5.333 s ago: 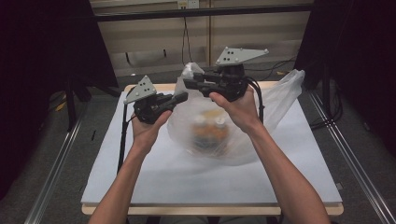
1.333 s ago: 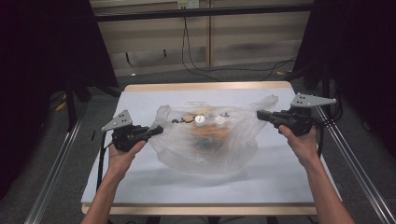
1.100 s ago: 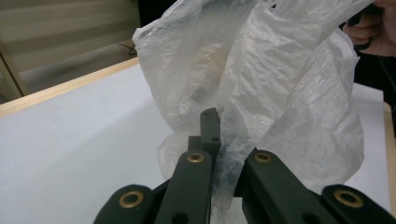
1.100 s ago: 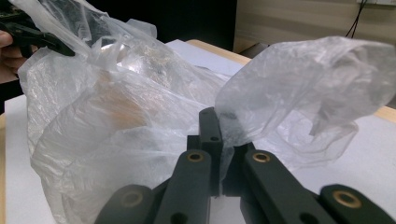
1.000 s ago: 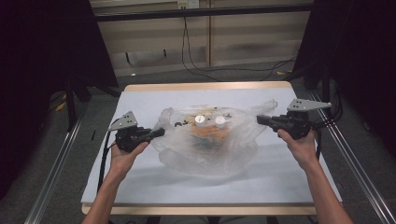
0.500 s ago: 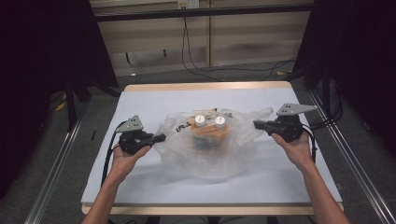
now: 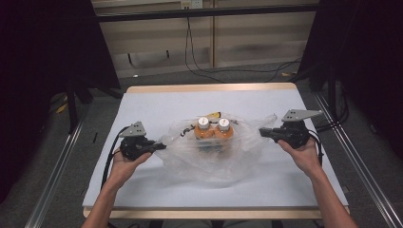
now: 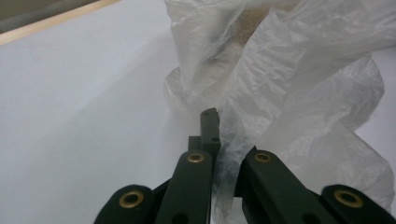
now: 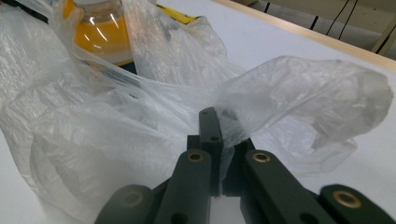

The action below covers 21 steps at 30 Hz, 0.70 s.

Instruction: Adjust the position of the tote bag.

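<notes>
While both of my hands rest low on the table, its white sheet reaches almost to the wooden edges. On the middle of this sheet lies the plastic bag, thin, clear and very wrinkled, spread out wide between my two claws. It is so transparent that I see the contents through it, and its film makes many small folds and shiny creases. At the right end one part of the bag puffs up like a small balloon, as the right gripper view shows.

Inside the bag, near its far side, two bottles stand upright and touch each other. They hold an orange liquid and have white caps. Behind them a small yellow thing shows at the edge of the bag; I cannot tell what it is.

My left gripper is at the left end of the bag, and its jaws are pressed together on a fold of the film. My right gripper is at the right end, also clamped tight on the plastic.
</notes>
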Each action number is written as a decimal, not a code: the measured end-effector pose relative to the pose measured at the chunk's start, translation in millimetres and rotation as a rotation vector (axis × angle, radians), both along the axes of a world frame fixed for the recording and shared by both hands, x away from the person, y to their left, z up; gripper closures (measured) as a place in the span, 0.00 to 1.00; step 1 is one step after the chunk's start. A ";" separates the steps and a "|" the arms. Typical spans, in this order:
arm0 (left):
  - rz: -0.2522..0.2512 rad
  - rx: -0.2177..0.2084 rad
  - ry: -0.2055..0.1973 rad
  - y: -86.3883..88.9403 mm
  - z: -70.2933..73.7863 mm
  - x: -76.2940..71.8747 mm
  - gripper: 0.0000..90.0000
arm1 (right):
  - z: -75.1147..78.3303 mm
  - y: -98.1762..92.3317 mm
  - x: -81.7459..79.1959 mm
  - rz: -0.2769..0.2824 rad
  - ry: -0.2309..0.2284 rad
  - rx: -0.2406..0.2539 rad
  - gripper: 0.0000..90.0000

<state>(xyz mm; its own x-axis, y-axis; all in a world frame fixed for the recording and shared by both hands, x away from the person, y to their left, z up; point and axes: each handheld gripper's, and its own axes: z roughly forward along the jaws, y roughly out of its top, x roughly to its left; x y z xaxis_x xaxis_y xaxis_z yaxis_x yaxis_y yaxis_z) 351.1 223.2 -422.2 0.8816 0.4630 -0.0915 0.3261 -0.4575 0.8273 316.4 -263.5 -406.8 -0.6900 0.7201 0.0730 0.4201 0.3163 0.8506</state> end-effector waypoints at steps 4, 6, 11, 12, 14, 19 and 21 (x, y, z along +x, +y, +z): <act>-0.005 0.033 0.016 -2.5 -3.7 0.9 1.00 | -4.2 4.7 1.4 0.011 0.017 -0.038 1.00; -0.002 0.051 0.024 -1.9 -6.6 1.7 1.00 | -7.7 6.1 2.4 0.019 0.031 -0.049 1.00; -0.004 0.079 0.036 -4.5 -13.7 2.2 1.00 | -15.0 7.7 3.8 0.034 0.061 -0.064 1.00; -0.002 0.106 0.028 -5.6 -14.5 2.3 1.00 | -15.7 8.3 3.6 0.032 0.062 -0.072 1.00; -0.008 0.125 0.038 -8.4 -18.6 3.2 1.00 | -18.6 9.0 2.9 0.029 0.070 -0.088 1.00; -0.030 0.173 0.075 -14.7 -26.5 3.7 1.00 | -30.0 9.0 5.0 0.024 0.097 -0.124 1.00; -0.035 0.198 0.079 -16.8 -30.6 3.7 1.00 | -35.0 9.3 5.8 0.030 0.111 -0.135 1.00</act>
